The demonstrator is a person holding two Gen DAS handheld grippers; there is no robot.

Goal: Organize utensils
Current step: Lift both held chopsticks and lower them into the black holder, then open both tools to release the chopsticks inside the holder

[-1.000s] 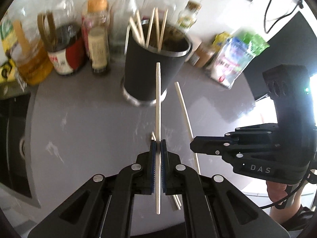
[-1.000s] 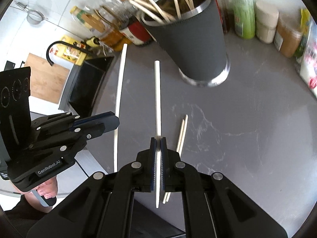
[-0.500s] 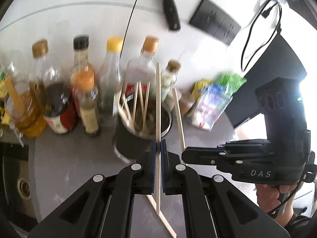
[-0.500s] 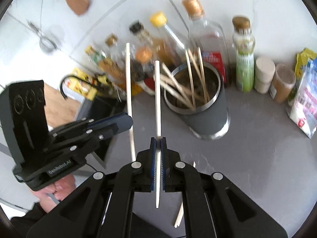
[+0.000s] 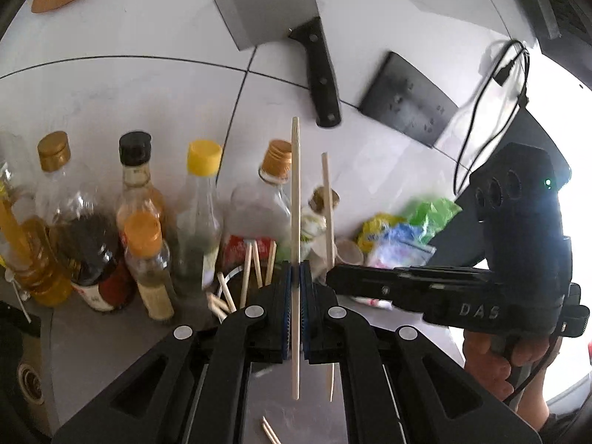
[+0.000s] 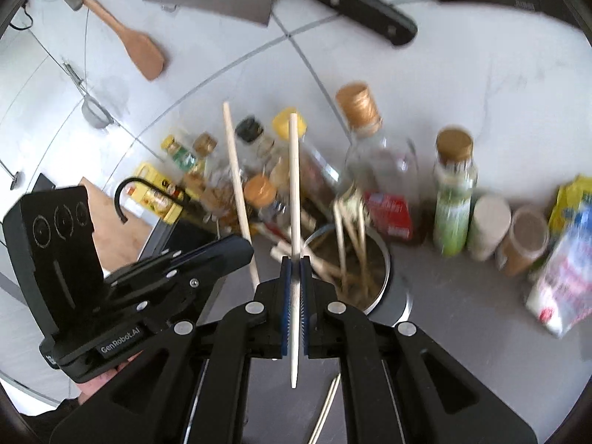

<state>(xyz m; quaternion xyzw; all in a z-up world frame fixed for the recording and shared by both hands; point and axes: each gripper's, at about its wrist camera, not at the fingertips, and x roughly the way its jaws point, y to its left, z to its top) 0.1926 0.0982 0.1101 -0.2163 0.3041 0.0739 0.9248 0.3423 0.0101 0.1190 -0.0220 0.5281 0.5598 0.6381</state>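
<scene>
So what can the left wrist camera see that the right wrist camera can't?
Only the left wrist view shows the black wall socket panel and dangling black cable. Only the right wrist view shows the wooden spatula and small metal strainer hanging on the wall. Both show the steel cleaver, the dark cup of chopsticks, and each gripper shut on one pale wooden chopstick.

Both claws are up off the worktop (image 6: 462,296) now: the left claw (image 5: 296,270) and right claw (image 6: 295,262) have each lifted a chopstick (image 5: 295,199) from beside the holder (image 6: 384,277) to above its rim.
</scene>
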